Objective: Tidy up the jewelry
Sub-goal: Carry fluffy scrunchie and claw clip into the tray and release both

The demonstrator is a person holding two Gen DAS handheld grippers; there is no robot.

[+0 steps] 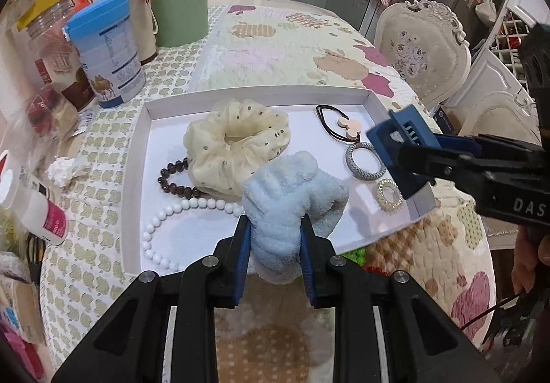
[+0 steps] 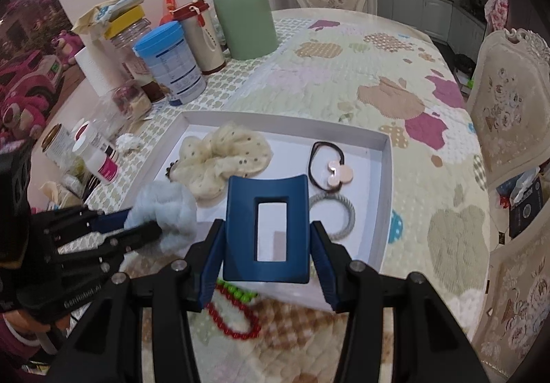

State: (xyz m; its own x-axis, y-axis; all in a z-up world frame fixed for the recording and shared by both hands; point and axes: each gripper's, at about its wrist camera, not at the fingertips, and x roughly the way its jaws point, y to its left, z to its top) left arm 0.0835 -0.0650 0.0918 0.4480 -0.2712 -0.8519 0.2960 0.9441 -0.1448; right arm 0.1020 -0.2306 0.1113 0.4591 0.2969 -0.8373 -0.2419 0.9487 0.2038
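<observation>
Presently our left gripper [image 1: 275, 238] pinches the soft, light blue scrunchie [image 1: 292, 200] over the white tray [image 1: 137, 149]; our right gripper [image 2: 266, 245] clamps the rigid, probably slippery blue hair claw [image 2: 266, 228] by its sides.

quilted table [image 2: 361, 80] bears white tray [image 2: 385, 176], green jug [image 2: 244, 8], blue-lidded tin [image 2: 172, 63], red beads [image 2: 237, 321].

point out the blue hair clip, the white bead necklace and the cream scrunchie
blue hair clip [image 2: 266, 231], right wrist view, on its left frame bar
white bead necklace [image 1: 192, 204], left wrist view, on a bead of the upper strand
cream scrunchie [image 1: 209, 156], left wrist view, on its left ruffle
</observation>
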